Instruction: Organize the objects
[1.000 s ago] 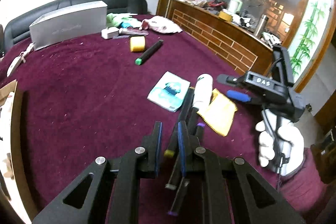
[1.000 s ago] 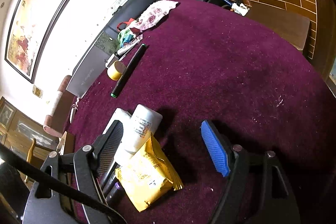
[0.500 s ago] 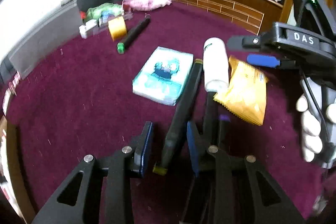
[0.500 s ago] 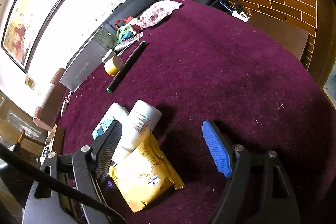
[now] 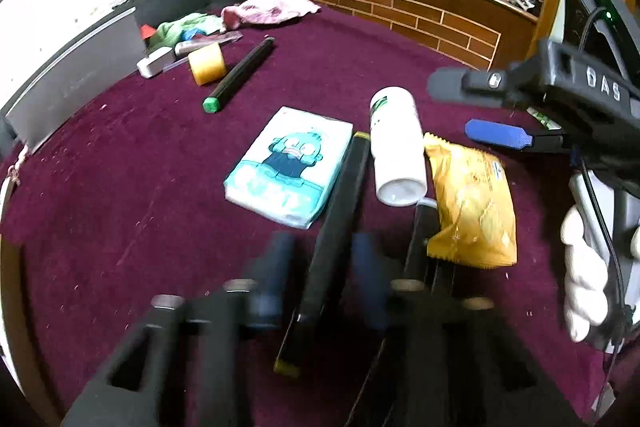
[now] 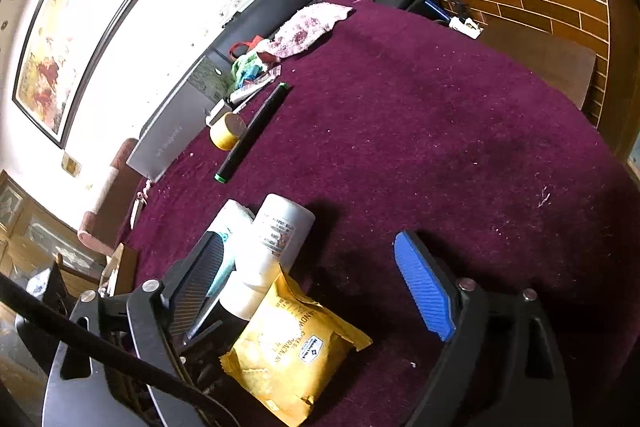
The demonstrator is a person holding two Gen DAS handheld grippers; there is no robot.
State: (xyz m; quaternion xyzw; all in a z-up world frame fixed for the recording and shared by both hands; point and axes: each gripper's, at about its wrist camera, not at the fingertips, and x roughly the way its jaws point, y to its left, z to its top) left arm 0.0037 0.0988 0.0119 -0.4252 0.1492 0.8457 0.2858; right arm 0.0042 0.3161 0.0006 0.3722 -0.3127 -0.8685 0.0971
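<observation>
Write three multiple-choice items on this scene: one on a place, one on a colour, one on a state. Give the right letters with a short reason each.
1. Where does the white bottle lie?
A. Between the long black stick and the yellow snack pack
B. On the grey box
C. Beside the tape roll

2. What colour is the end cap of the far black tube?
A. Red
B. Green
C. White

3. How is the right gripper?
A. Shut on the bottle
B. Shut on nothing
C. Open

Key: 1 A, stick to its left, pack to its right; 2 B, its near tip is green; 3 C, its fingers stand wide apart.
</observation>
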